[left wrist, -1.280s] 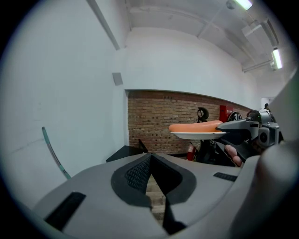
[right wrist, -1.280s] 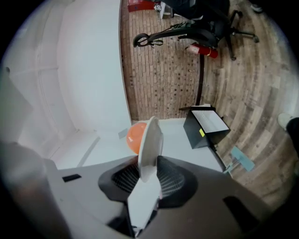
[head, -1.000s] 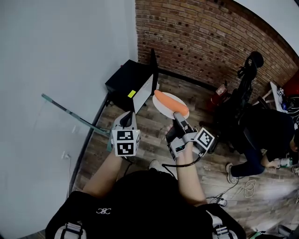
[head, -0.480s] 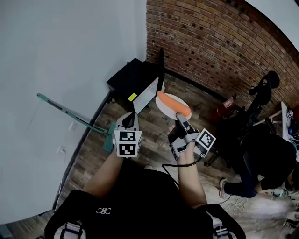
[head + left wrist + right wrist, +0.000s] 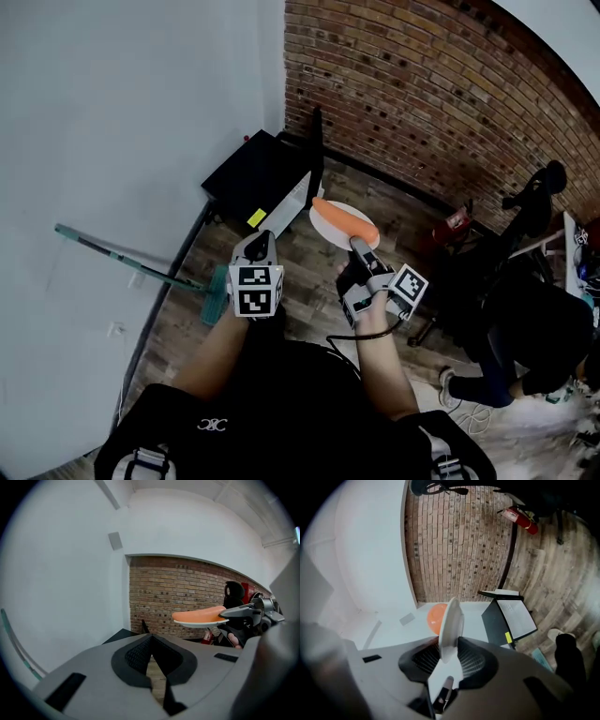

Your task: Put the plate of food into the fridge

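Observation:
A white plate [image 5: 334,225] carries a long orange piece of food [image 5: 345,219]. My right gripper [image 5: 357,246] is shut on the plate's near rim and holds it level above the wooden floor. In the right gripper view the plate [image 5: 450,623] stands edge-on between the jaws, with the food [image 5: 436,617] behind it. The black mini fridge [image 5: 255,171] sits in the corner with its door [image 5: 289,202] swung open, just beyond the plate. My left gripper [image 5: 260,240] hovers beside the right one, shut and holding nothing. From the left gripper view the plate [image 5: 201,622] is at the right.
A long-handled mop [image 5: 131,265] with a teal head leans along the white wall on the left. A brick wall [image 5: 441,103] runs behind the fridge. A red fire extinguisher [image 5: 452,223], a black chair and a crouching person [image 5: 525,328] are at the right.
The person has stepped forward, so both grippers and the plate have come slightly closer to the open fridge. The grip on the plate is unchanged.

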`<state>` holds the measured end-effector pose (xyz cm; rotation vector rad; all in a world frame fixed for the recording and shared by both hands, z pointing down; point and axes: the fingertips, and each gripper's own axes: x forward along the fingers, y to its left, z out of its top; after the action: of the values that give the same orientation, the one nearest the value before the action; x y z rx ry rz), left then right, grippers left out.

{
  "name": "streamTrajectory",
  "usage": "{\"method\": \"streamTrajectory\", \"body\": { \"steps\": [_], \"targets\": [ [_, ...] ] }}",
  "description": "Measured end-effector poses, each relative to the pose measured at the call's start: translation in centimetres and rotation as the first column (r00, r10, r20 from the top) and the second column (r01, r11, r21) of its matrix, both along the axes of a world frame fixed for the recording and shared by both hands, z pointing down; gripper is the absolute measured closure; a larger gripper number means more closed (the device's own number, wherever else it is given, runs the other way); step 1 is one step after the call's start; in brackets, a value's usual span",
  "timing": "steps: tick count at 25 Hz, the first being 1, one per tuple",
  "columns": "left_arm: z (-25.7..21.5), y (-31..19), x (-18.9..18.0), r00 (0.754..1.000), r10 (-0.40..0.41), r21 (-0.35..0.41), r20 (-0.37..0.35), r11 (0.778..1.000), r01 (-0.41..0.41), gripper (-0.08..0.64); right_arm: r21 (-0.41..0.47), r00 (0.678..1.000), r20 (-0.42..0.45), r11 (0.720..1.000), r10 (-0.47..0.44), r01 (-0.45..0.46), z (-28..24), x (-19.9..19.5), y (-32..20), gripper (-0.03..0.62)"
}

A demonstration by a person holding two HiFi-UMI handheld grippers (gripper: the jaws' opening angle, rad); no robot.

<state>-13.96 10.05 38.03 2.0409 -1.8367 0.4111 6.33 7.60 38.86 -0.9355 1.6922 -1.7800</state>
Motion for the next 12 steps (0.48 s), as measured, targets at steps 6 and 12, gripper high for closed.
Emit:
{"method": "streamTrajectory", "body": {
  "steps": [6,12],
  "targets": [
    [-0.3,-10.7,0.1,0.991,0.131,0.000,0.023,0.991,-0.132,0.565,0.001,0.998,-0.016,0.998,0.066,-0.066,-0.4,-0.2,-7.6,0.479],
    [0.5,-19.1,-0.8,0.982,0.185,-0.034,-0.037,0.982,-0.187,0.565,0.000,0.990,-0.051,0.991,0.135,-0.135,0.5,0.5,-13.9,0.479]
  ]
}}
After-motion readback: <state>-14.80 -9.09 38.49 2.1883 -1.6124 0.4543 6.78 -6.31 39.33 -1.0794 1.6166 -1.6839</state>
